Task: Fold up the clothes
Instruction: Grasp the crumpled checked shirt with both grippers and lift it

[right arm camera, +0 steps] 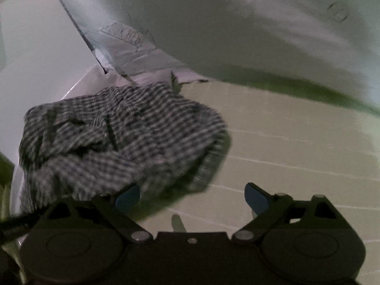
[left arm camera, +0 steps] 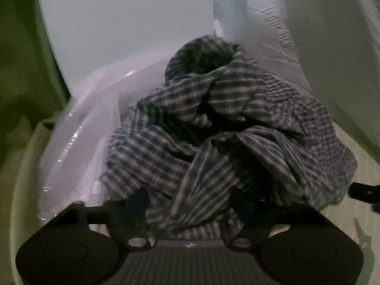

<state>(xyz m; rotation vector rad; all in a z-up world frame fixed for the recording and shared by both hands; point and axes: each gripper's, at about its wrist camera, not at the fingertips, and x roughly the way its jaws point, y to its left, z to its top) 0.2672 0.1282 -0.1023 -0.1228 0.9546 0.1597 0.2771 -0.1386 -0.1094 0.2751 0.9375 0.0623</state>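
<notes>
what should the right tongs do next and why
Probably close in on the shirt's near edge and pinch it. The right tongs stand open with only bare table between them, and the shirt is bunched, with cloth draped between the left tongs.

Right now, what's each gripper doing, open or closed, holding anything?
Left gripper: open, plaid shirt bunched between its fingers, not clamped.
Right gripper: open, holding nothing, beside the shirt.

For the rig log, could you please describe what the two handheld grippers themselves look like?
Both are matte black. The left gripper and right gripper each show two round housings, angled linkage arms with silver pivot pins and a central block, ribbed on the left one. The right one's fingers carry blue pads; a black cable runs off its left side. No sleeves or hands show.
</notes>
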